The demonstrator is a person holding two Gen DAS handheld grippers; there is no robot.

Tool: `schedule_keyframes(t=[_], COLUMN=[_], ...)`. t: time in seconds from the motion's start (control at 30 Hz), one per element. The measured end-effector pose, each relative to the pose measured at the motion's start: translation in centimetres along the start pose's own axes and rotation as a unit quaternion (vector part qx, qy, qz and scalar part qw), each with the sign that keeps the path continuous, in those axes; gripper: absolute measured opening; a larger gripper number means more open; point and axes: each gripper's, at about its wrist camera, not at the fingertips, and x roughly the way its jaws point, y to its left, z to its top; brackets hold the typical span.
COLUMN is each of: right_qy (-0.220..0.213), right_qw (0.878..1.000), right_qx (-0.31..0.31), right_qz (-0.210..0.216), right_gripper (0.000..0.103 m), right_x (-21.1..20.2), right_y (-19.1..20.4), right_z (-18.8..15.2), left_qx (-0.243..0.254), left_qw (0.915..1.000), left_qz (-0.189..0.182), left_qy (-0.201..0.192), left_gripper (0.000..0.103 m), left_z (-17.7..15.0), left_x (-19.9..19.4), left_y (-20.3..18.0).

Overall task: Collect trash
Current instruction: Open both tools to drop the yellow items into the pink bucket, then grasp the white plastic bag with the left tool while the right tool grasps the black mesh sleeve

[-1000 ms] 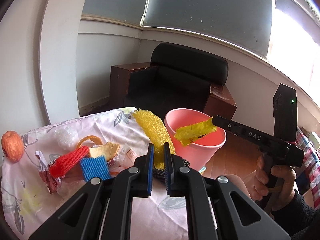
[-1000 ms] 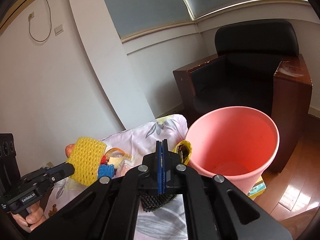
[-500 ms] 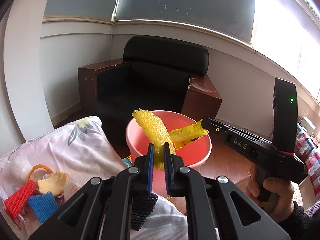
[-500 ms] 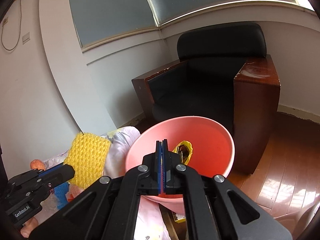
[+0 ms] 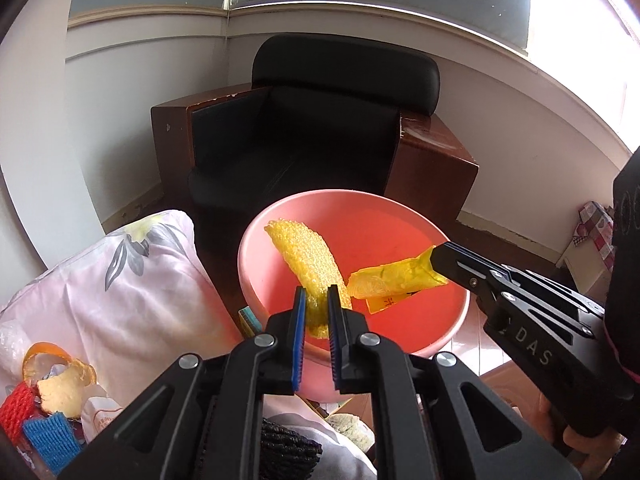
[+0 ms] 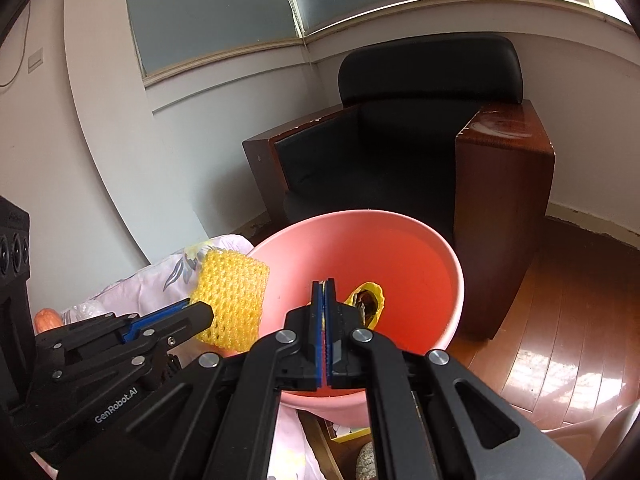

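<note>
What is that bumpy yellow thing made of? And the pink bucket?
The yellow net looks like soft foam mesh, the kind wrapped around fruit: it has a woven, holey texture. The pink bucket looks like smooth, slightly shiny plastic, judging by its even colour.

Smooth pink plastic bucket (image 5: 256, 280); knobbly yellow foam net (image 5: 308, 260); glossy wood floor (image 6: 560, 340)

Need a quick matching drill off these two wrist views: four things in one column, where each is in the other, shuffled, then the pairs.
1. yellow foam fruit net
2. yellow plastic wrapper
3. pink plastic bucket
4. blue foam net piece

A. on the floral cloth
B. in the left gripper
C. below both held pieces
D. in the right gripper

Pairs: 1-B, 2-D, 3-C, 4-A
</note>
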Motion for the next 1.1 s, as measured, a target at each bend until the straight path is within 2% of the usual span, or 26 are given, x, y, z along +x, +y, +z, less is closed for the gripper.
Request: schedule_keyframes(t=[0.1,0.27,0.37,0.47,0.5,1.1], right_qy=[0.008,0.021,0.027,0.024,0.023,0.013], right_qw=[1.000,1.000,0.999,0.999,0.999,0.999], right_qx=[0.002,0.021,0.030,0.034,0.035,-0.002], right_qz=[-0.001,0.005,0.010,0.019,0.022,0.050], right_gripper=[0.001,0.002,0.004,0.023,0.025,0.026], right_x=[0.5,1.2,1.3,1.0,0.9,-3.0], right_y=[0.0,-0.8,-1.3,-1.4,-1.4,2.5], right_z=[-0.1,-0.2,-0.3,-0.4,-0.4,-1.6], left_qx=[-0.004,-0.008,-0.003,-0.002,-0.002,-0.016], left_qw=[1.0000,0.9999,0.9998,0.9997,0.9997,0.9978], left_qz=[0.007,0.013,0.017,0.019,0.020,0.027], left_qy=[0.005,0.000,-0.006,-0.013,-0.016,-0.058], left_gripper=[0.015,0.035,0.036,0.037,0.037,0.040], left_z=[0.1,0.2,0.3,0.3,0.3,-1.2], left_x=[0.5,0.3,-0.2,-0.8,-1.1,-8.5], left_y=[0.4,0.6,0.5,0.5,0.5,1.6])
